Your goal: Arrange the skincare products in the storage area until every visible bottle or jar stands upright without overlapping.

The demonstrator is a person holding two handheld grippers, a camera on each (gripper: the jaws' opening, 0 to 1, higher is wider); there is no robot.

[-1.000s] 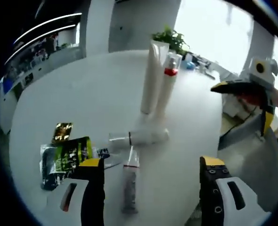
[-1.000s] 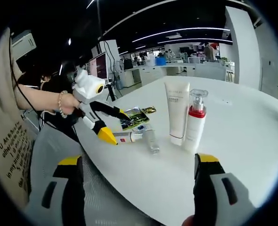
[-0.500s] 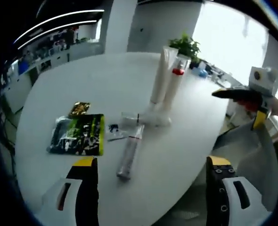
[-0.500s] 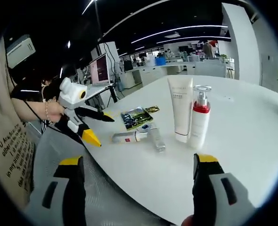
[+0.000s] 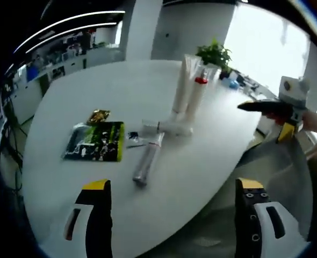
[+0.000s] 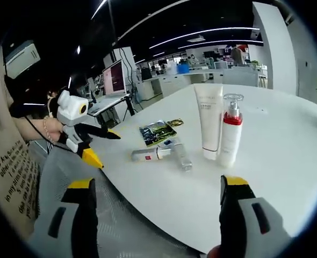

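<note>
In the left gripper view, the left gripper (image 5: 169,215) is hanging just off the near edge of the white table (image 5: 83,91), its two yellow-tipped jaws spread wide with nothing between them. Four skincare things are sitting near the middle of the table. Two are standing up at about 12 o'clock: a tall white tube (image 5: 181,86) and a pump bottle with a red band (image 5: 196,97), side by side and almost touching. Two are lying down in front of them: a white bottle (image 5: 168,128) on its side and a clear tube (image 5: 148,165) pointing toward the camera, close together. At 10 o'clock a dark green packet (image 5: 95,142) and a small gold packet (image 5: 98,115) are lying flat. The table is wide open at 11 o'clock. The right gripper (image 5: 266,110) is floating off the table edge at 3 o'clock, with its jaws apart.

In the right gripper view, the right gripper (image 6: 156,215) is hanging off the table edge, jaws wide and empty. The white tube (image 6: 208,121) has small writing too tiny to read. The pump bottle (image 6: 231,137) is standing beside it at about 1 o'clock. The lying bottle (image 6: 148,155) is showing a red label. The left gripper (image 6: 96,144) is floating at 9 o'clock, off the edge.
</note>
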